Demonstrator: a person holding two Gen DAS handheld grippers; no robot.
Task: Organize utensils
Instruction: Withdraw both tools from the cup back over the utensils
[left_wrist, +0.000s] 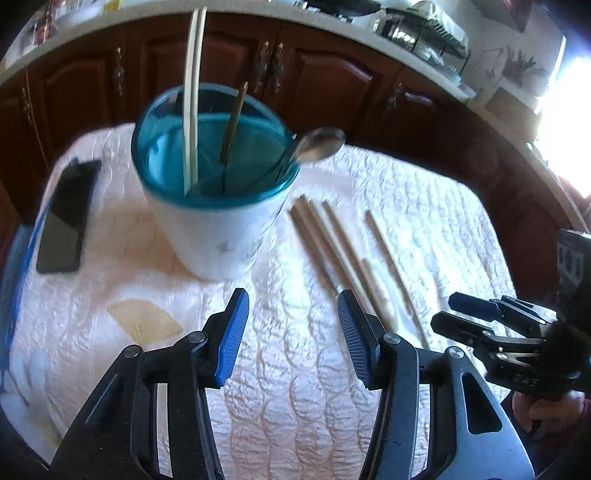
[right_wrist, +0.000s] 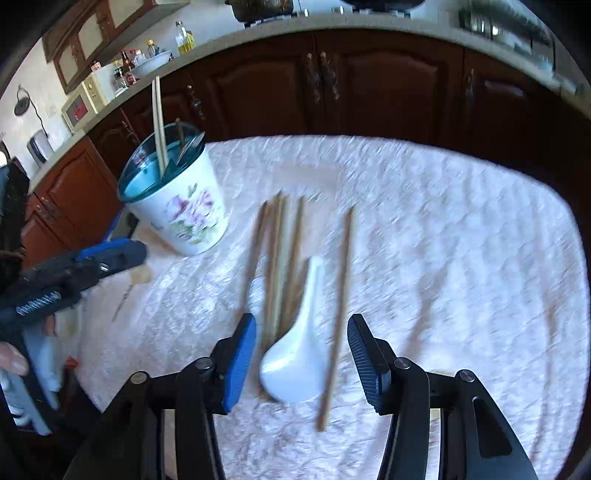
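A white flowered cup with a blue rim (left_wrist: 218, 229) (right_wrist: 184, 214) stands on the white quilted cloth (left_wrist: 295, 406) (right_wrist: 461, 258). It holds pale chopsticks (left_wrist: 192, 110), a dark chopstick (left_wrist: 232, 122) and a metal spoon (left_wrist: 317, 146). Several wooden chopsticks (left_wrist: 332, 247) (right_wrist: 280, 258) lie loose right of the cup. A white ceramic spoon (right_wrist: 295, 350) lies among them, bowl toward me. My left gripper (left_wrist: 291, 332) is open and empty in front of the cup. My right gripper (right_wrist: 301, 363) is open, its jaws either side of the white spoon's bowl; it also shows in the left wrist view (left_wrist: 450, 312).
A black phone (left_wrist: 68, 218) lies on the cloth left of the cup. Dark wooden cabinets (right_wrist: 369, 85) and a countertop with kitchen items stand behind the table. The left gripper shows at the left of the right wrist view (right_wrist: 110, 254).
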